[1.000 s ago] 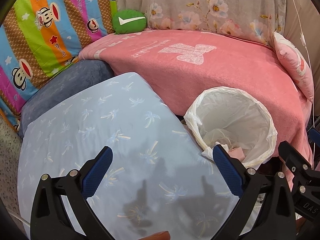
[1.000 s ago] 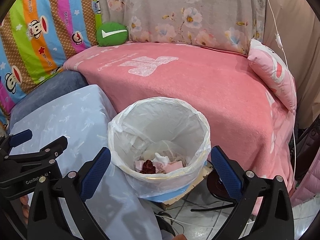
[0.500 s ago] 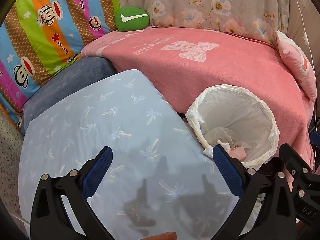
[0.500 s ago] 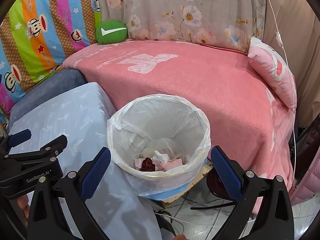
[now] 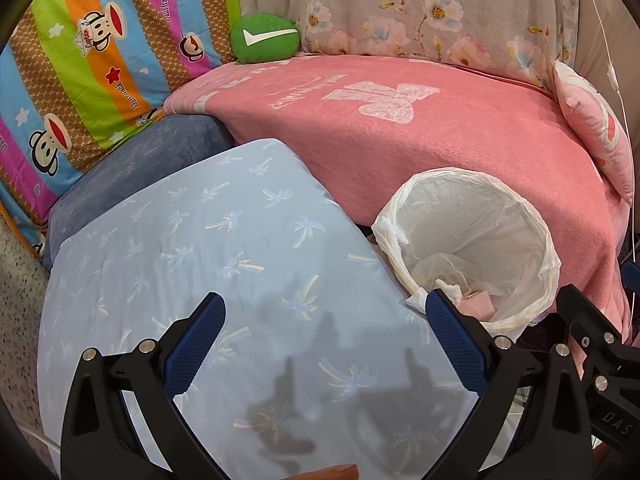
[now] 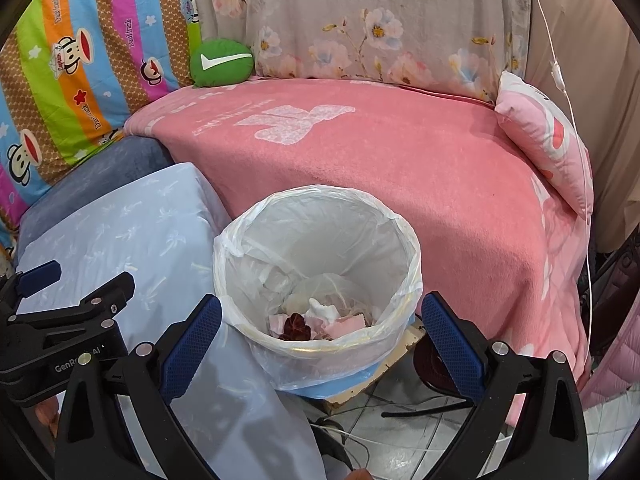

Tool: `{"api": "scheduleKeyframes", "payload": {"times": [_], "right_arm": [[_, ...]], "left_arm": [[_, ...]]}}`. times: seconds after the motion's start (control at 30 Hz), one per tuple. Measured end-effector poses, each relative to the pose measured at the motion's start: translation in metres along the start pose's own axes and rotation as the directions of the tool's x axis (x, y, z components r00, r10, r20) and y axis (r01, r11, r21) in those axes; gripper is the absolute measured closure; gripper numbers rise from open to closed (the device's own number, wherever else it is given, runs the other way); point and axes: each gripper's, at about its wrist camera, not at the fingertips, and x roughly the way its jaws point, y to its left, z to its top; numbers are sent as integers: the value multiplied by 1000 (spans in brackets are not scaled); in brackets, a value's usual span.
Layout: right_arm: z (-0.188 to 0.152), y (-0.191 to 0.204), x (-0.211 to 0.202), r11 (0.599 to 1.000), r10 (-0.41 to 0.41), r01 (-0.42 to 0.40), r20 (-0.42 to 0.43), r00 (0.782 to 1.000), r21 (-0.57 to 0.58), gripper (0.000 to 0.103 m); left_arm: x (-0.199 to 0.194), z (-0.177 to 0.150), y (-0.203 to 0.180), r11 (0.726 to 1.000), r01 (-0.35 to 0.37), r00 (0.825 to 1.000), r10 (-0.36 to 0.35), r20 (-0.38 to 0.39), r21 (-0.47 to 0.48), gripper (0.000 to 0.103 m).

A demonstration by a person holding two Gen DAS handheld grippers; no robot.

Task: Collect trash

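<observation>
A trash bin (image 6: 320,272) lined with a white plastic bag stands between the blue-covered table and the pink sofa; it also shows in the left wrist view (image 5: 472,248). Inside lie crumpled pink and white papers (image 6: 340,320) and a dark red scrap (image 6: 296,326). My right gripper (image 6: 320,344) is open and empty, hovering just in front of the bin's near rim. My left gripper (image 5: 326,344) is open and empty above the light blue tablecloth (image 5: 224,264), left of the bin.
A pink blanket (image 6: 400,160) covers the sofa behind the bin. A green cushion (image 6: 222,62), a striped monkey-print cushion (image 5: 80,60) and a pink pillow (image 6: 548,136) sit around it. Cables lie on the tiled floor (image 6: 400,432) below the bin.
Both grippers have drawn back and slightly up; the bin and sofa sit a little lower in both views. Both stay open and empty.
</observation>
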Motion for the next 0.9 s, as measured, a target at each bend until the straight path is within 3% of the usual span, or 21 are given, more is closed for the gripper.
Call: {"api": "scheduleKeyframes", "payload": {"times": [0.9], "right_arm": [[-5,-4,0,1000,-11,11,-1,1000,7,5]], "left_arm": [[-3,-3,-2,1000,3,1000,-3,2,4,7]]}}
